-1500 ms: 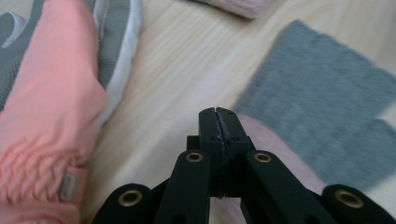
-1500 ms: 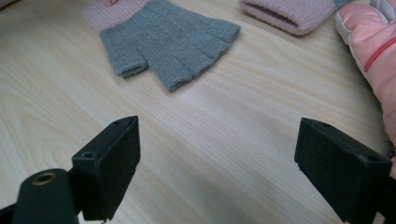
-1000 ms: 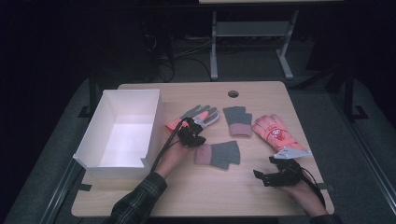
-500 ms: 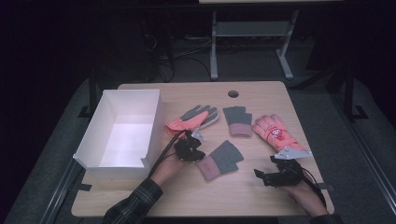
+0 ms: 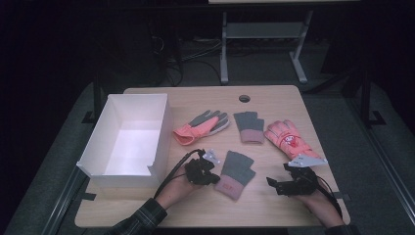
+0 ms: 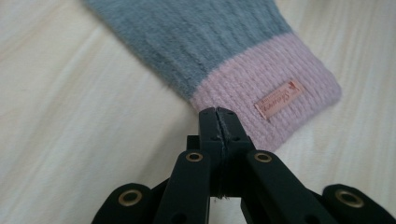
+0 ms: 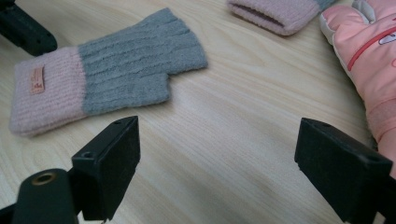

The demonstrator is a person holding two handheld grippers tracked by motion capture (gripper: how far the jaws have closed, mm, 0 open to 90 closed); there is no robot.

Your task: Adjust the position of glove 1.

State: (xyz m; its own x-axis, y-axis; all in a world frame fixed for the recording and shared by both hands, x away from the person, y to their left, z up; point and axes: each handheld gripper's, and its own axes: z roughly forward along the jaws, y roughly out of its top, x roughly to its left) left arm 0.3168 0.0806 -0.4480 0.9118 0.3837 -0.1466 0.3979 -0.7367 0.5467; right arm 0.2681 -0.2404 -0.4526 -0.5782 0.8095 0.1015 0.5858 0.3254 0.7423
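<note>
A grey knit fingerless glove with a pink cuff (image 5: 236, 172) lies slantwise near the table's front middle, also seen as the glove (image 6: 201, 42) and the glove (image 7: 121, 70). My left gripper (image 5: 215, 179) is shut, and its tips (image 6: 218, 114) pinch the edge of that pink cuff beside a small label. To the right, my right gripper (image 5: 273, 184) rests low on the table with its jaws wide open; the open gripper (image 7: 224, 140) has bare wood between its pads and faces the glove's finger end.
A white open box (image 5: 129, 139) stands at the left. Behind lie a grey and coral glove (image 5: 200, 126), a matching grey knit glove (image 5: 248, 126) and a coral ski glove (image 5: 286, 139), which is close to the right gripper.
My left gripper has pulled back toward the front edge, and the grey knit glove has turned and slid with it. The right gripper has stayed put.
</note>
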